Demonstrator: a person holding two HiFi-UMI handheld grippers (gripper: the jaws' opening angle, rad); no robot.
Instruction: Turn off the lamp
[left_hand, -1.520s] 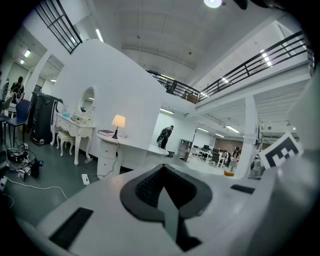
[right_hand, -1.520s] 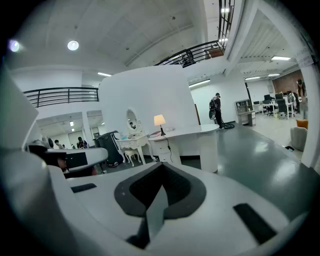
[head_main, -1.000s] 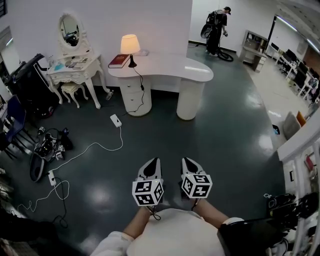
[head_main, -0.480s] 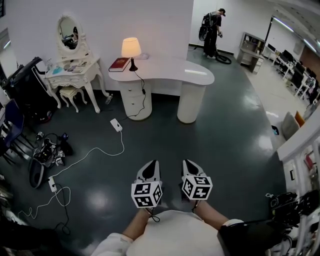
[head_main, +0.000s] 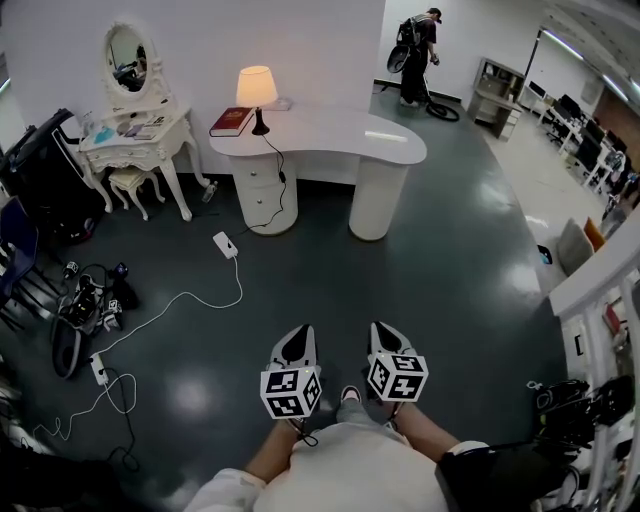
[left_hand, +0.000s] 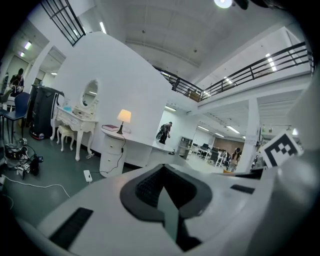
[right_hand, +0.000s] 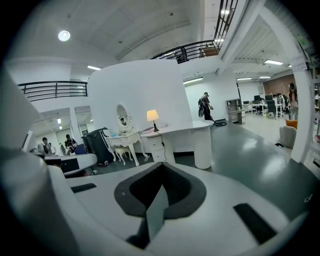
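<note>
**Fingers (left_hand: 142, 189) shut and empty; lamp (head_main: 257, 88) lit, well apart**

Both the left gripper (head_main: 300, 338) and right gripper (head_main: 388, 336) have their fingers pressed flat together, nothing between them. Each gripper view shows this plainly. They are held low, side by side, close to the body, pointing across the floor (head_main: 430, 280) toward the tabletop (head_main: 350, 135). My reading: a carrying pose for the approach. No grasp is called for yet, and closed tips would suit pressing a switch.

Lamp stands at the tabletop's left end, near the wall, just beside a red book (head_main: 231, 121). Shade glows, so the task is not done. A dark cord (head_main: 278, 175) drops from the base over the front edge, down past the drawers, to a white box (head_main: 226, 244) on the floor. A white lead (head_main: 180, 300) runs on leftward from there. The lamp probably sits at that end because the cord reaches power there.

Hard to make out:
- Switch: too small at this range. Cannot tell whether it sits on the base, the cord or the white box.
- Hands and handles: covered in the head view by the marker cubes and the person's own torso.
- Gripper views: each gripper's own body fills the lower half and hides the near floor. The lamp shows only as a small bright shade above it.
- Person (head_main: 415, 45) at the back, beside some gear I cannot identify. Seems unrelated to the task.
</note>
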